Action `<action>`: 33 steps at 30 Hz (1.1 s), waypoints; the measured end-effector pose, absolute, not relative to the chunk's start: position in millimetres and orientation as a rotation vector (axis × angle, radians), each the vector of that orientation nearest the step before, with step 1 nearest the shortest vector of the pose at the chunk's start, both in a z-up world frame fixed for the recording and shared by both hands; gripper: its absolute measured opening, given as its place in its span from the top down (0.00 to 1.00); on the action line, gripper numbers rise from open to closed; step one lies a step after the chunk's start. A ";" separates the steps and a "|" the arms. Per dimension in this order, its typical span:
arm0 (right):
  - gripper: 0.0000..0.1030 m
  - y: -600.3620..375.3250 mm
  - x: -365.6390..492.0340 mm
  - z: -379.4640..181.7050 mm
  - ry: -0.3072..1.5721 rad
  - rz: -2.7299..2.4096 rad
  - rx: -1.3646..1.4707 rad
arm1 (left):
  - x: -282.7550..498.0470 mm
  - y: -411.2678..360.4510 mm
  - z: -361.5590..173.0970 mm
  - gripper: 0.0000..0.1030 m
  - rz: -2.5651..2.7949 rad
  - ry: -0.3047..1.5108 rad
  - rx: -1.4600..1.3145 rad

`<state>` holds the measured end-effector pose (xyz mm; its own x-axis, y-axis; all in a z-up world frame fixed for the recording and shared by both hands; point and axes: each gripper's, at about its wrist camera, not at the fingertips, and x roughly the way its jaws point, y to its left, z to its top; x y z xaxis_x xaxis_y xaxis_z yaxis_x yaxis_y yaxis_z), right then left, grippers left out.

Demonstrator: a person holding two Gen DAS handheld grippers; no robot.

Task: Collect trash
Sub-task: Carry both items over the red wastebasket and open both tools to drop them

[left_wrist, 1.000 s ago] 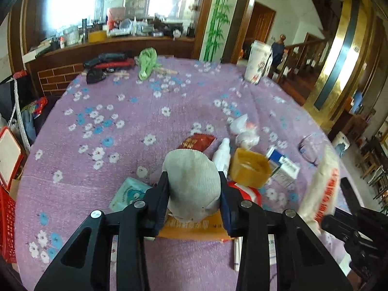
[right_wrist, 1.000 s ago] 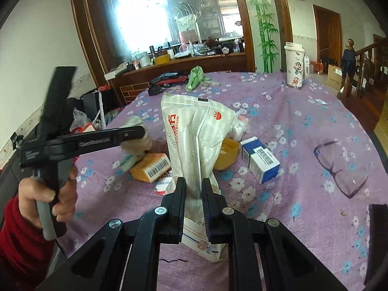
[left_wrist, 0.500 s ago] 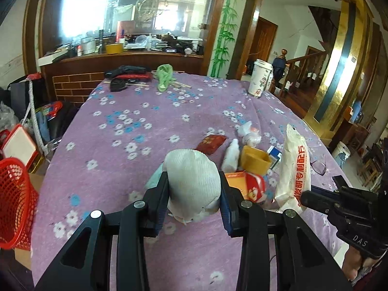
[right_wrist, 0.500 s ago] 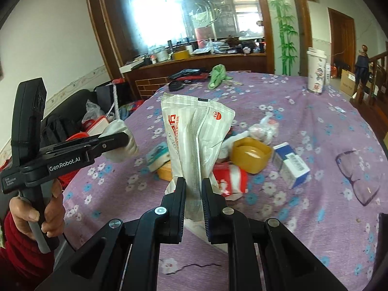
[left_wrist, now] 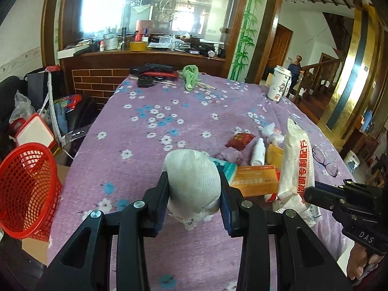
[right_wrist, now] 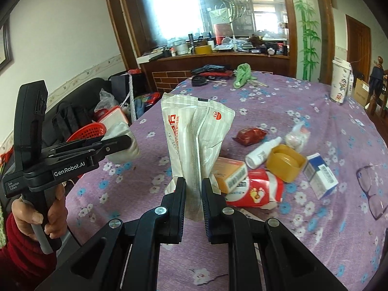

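Observation:
My left gripper [left_wrist: 194, 181] is shut on a crumpled white cloth wad [left_wrist: 192, 181], held above the purple flowered tablecloth [left_wrist: 145, 126]. My right gripper [right_wrist: 193, 186] is shut on a tall white food packet with red print [right_wrist: 194, 135], which stands upright between the pads. The right wrist view also has the left gripper [right_wrist: 121, 145] with its white wad [right_wrist: 122, 143] at the left, near the table's edge. A red mesh basket [left_wrist: 24, 189] sits off the table's left side, low in the left wrist view. The packet [left_wrist: 295, 167] also shows at the right there.
More litter lies mid-table: an orange box [right_wrist: 230, 174], a red-and-white wrapper [right_wrist: 257, 189], a small white bottle [right_wrist: 263, 152], a yellow lid [right_wrist: 286, 162], a blue-white box [right_wrist: 320, 174], a red sachet [right_wrist: 251, 135]. Glasses [right_wrist: 371, 194] lie at right. A paper cup [left_wrist: 278, 87] stands far back.
Both grippers have drawn back and swung left with their loads. The litter pile now lies farther off, and the red basket has come into the left wrist view.

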<state>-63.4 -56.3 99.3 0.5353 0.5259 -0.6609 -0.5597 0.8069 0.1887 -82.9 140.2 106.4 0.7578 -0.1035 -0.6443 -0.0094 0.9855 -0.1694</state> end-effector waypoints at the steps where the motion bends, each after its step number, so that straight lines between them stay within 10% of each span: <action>1: 0.86 -54.5 -63.6 99.4 0.772 0.650 -0.050 | -83.8 142.3 106.0 0.65 -0.049 0.711 -0.167; 33: 0.86 72.4 -69.3 101.5 0.811 0.831 -0.169 | -125.7 259.7 101.9 0.65 0.122 0.684 -0.284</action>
<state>-69.3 72.4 101.5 0.3997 0.5923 -0.6996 -0.7144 0.6795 0.1672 -125.7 259.7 101.9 0.7695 0.0184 -0.6384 -0.2039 0.9544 -0.2182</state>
